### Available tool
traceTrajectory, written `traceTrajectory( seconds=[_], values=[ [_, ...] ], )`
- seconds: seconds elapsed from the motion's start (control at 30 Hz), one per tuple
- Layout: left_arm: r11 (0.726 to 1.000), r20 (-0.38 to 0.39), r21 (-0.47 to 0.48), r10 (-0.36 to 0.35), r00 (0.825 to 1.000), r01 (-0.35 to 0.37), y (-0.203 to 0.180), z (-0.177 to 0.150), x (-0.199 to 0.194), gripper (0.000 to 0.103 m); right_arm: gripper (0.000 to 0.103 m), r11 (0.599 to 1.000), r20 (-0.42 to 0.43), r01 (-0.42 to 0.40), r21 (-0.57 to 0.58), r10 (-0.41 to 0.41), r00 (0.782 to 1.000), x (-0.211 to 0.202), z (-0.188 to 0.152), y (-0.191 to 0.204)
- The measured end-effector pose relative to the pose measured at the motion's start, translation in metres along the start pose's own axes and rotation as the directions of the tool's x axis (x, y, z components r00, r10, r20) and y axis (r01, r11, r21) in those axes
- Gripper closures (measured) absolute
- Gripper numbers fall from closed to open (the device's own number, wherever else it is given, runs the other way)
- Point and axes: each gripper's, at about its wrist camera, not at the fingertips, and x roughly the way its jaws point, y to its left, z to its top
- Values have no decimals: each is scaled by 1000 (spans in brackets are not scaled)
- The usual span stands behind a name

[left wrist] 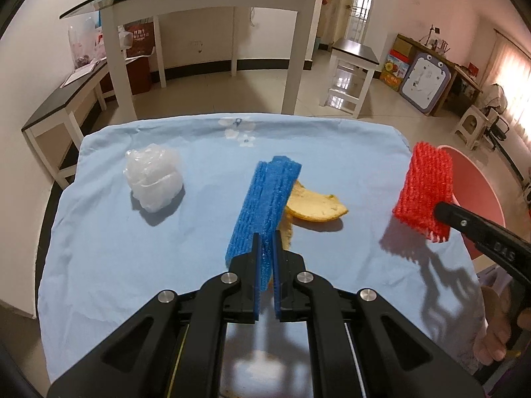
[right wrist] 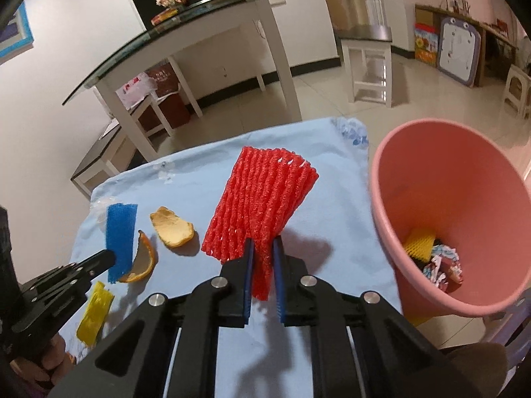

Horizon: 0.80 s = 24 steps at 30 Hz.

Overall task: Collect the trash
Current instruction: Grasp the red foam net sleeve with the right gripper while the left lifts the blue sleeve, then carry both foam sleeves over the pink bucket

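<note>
Trash is half picked up: right gripper [right wrist: 264,258] jaws pinch the red net [right wrist: 262,199] up off the counter, near the pink bin [right wrist: 385,205], prob. to drop it in, & left gripper [left wrist: 265,255] jaws hold the blue net [left wrist: 265,205] up, w/ peels [right wrist: 171,230] left on the cloth [left wrist: 132,248].

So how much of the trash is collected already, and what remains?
Done: the pink bucket already holds a yellow foam net and crumpled wrappers.

In hand: the left gripper clamps a blue foam net; the right gripper clamps a red foam net.

Left on the blue cloth: two orange peels, a clear plastic ball, a yellow scrap.
</note>
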Motion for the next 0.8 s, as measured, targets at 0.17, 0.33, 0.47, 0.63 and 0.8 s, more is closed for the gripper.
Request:
traceTrajectory(
  seconds=[0.17,0.33,0.47,0.63,0.8],
  values=[
    [1000,5,17,1,1000,-1,-15,-1,-2,98,93,1000,39,3,-12,-2,999,-20,-3,-3],
    [999,12,47,-21,1000,20,-35,-1,-4,98,93,1000,52,11,2,-11,999,-35,-8,-12],
    [998,9,56,-29,1000,28,-48,2,-3,98,93,999,63,26,19,-27,998,-44,-12,-23],
    [996,13,83,-46,999,44,-68,3,-2,98,93,998,76,46,44,-49,996,-55,-15,-40],
    [992,4,111,-68,998,67,-86,4,3,98,93,996,80,64,60,-69,994,-61,-17,-52]
  ],
)
